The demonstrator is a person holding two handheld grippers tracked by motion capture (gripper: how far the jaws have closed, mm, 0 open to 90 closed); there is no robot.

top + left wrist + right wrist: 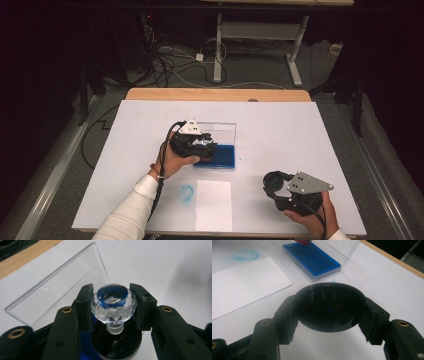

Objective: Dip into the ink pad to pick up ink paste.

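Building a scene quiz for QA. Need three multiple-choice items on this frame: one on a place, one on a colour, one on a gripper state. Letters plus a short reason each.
1. Where is the left gripper?
A. over the ink pad
B. over the white sheet
C. off the table

2. What colour is the ink pad?
A. red
B. blue
C. green

3. What does the right gripper hold?
A. nothing
B. a clear-knobbed stamp
C. a black round cap

Key: 1 A, the high view shows it above the blue tray. 2 B, the pad is blue in two views. 3 C, the jaws clamp the black round cap on both sides.
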